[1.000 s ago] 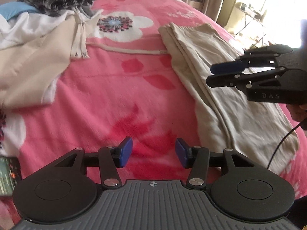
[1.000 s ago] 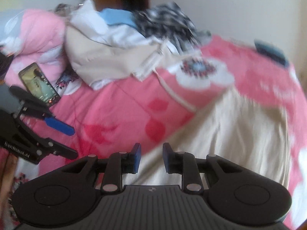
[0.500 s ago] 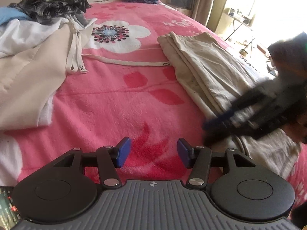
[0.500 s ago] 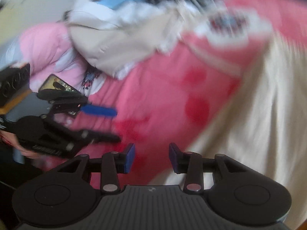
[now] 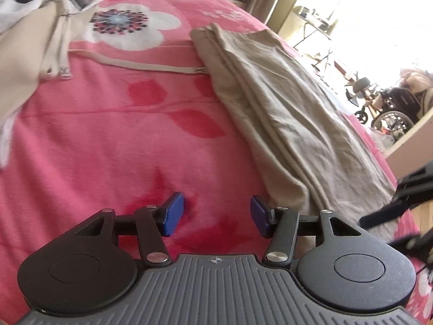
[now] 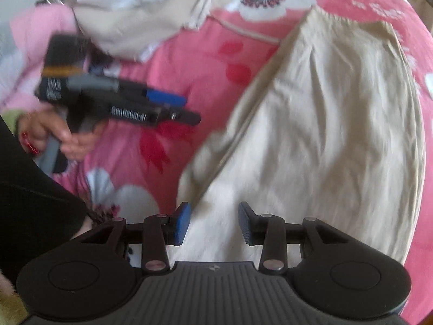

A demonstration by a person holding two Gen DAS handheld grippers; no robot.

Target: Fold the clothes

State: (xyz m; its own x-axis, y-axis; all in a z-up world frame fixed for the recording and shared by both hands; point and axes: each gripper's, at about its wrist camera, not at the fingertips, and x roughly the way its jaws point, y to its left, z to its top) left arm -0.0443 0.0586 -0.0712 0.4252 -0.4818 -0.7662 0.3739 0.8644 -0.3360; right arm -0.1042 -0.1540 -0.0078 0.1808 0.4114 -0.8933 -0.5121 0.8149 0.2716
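A long beige garment [image 5: 284, 103], folded lengthwise, lies on the pink floral blanket [image 5: 108, 140]; its near end shows in the right wrist view [image 6: 324, 124]. My left gripper [image 5: 213, 211] is open, low over bare blanket just left of the garment's near corner, with nothing between its blue pads. My right gripper [image 6: 213, 216] is open above the garment's near left edge, pads apart and not pinching cloth. Each gripper shows in the other's view: the right one [image 5: 400, 200] blurred at the right edge, the left one [image 6: 190, 108] held by a hand [image 6: 54, 132].
A heap of clothes lies at the back left: a cream garment with drawstrings [image 5: 27, 54], with white and plaid pieces behind. A cream strap [image 5: 151, 66] crosses the blanket. The bed's edge runs along the right, with a wheelchair [image 5: 392, 108] beyond. The person's dark clothing [image 6: 32, 203] is near left.
My left gripper has dipped lower and moved forward toward the garment's near corner. My right gripper swung to the garment's near end and its jaws widened. The phone has left view.
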